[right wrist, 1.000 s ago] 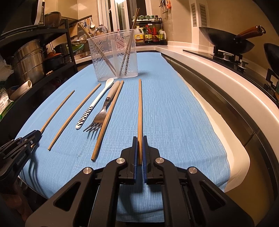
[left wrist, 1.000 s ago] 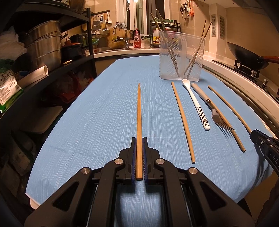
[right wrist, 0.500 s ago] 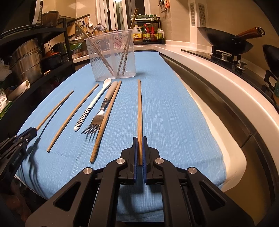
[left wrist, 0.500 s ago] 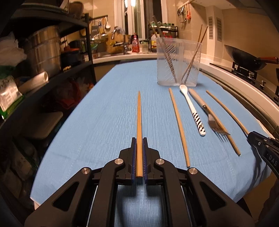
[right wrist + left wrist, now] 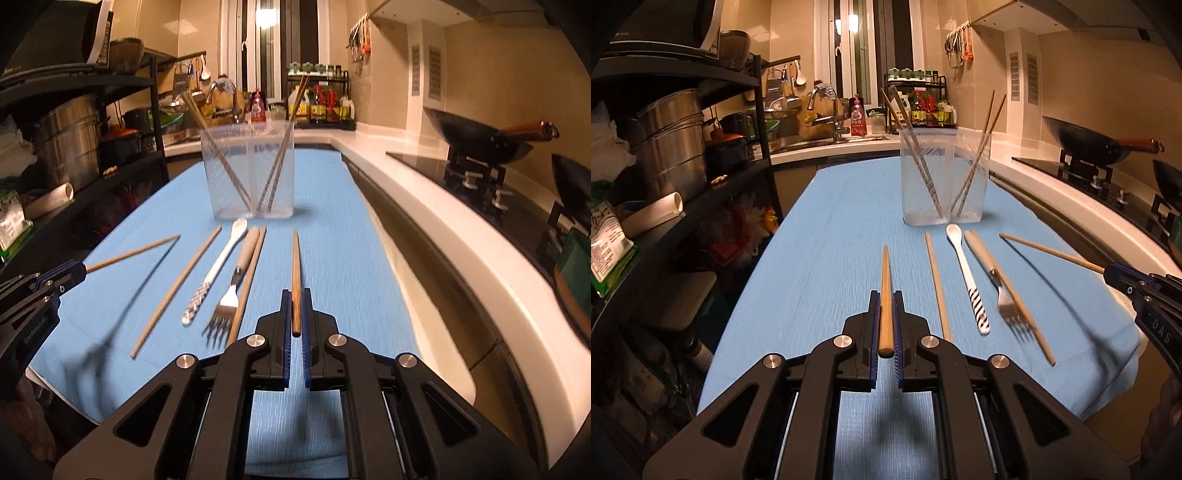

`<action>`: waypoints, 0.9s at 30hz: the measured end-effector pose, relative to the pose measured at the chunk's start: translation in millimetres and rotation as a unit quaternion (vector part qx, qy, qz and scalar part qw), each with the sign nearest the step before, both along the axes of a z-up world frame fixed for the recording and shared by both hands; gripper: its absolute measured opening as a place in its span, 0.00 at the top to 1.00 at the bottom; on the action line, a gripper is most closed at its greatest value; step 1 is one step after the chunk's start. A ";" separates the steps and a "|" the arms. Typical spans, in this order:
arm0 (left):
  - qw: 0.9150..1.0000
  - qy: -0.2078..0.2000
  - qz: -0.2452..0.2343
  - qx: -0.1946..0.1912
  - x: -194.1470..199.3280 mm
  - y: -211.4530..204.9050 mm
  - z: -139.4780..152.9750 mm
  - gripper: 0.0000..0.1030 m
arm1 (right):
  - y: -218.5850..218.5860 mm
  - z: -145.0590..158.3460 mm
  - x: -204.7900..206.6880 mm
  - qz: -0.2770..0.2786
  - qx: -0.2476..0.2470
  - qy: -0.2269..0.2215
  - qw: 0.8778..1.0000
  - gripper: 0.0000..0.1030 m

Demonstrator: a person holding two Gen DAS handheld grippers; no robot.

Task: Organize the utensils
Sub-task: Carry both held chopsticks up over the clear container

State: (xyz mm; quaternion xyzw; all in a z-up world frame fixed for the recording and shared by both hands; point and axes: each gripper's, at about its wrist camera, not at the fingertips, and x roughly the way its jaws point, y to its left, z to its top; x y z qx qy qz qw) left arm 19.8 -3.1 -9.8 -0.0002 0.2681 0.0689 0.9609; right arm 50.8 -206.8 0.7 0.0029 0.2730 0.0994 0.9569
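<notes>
Both grippers are higher than a second ago, each lifting its chopstick off the blue cloth; shadows now fall under both sticks. Left gripper (image 5: pixel 885 325) is clamped on a chopstick (image 5: pixel 885 291), tip pointing toward the clear holder (image 5: pixel 945 177). Right gripper (image 5: pixel 295 321) is clamped on a darker chopstick (image 5: pixel 296 273), also aimed forward.

On the surface (image 5: pixel 831 221), between the two grippers, lie a loose chopstick (image 5: pixel 937 288), a white spoon (image 5: pixel 966 273) with striped handle, a fork (image 5: pixel 997 284), and another chopstick (image 5: pixel 1030 325) touching or partly under the fork. The holder stands at the far end with several chopsticks leaning inside, in what looks like two compartments.

Step in hand, as I judge it: pickup done, transport to the holder beginning. Next move calls for carrying each stick forward, tipping it upright over the rim, and releasing into the chopstick side; both arms converging on one holder risks a clash, so one at a time is likely.

Writing: "DAS" on the right gripper body in the left view; something like "GenRobot.AI" on the left gripper body in the right view. Bottle and packet labels in the background are too small to read.
</notes>
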 end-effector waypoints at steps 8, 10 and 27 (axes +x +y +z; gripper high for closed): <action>0.999 -0.002 -0.034 -0.020 3.3 8.0 50.3 0.94 | -12.2 51.5 15.0 -0.007 0.023 -0.042 0.999 0.95; 0.999 0.001 -0.047 -0.026 6.8 7.7 61.5 0.94 | -11.4 62.5 18.9 -0.004 0.024 -0.052 0.998 0.95; 0.982 0.071 -0.132 -0.111 55.0 38.3 106.1 0.94 | -16.5 119.2 53.7 0.000 0.045 -0.067 0.997 0.95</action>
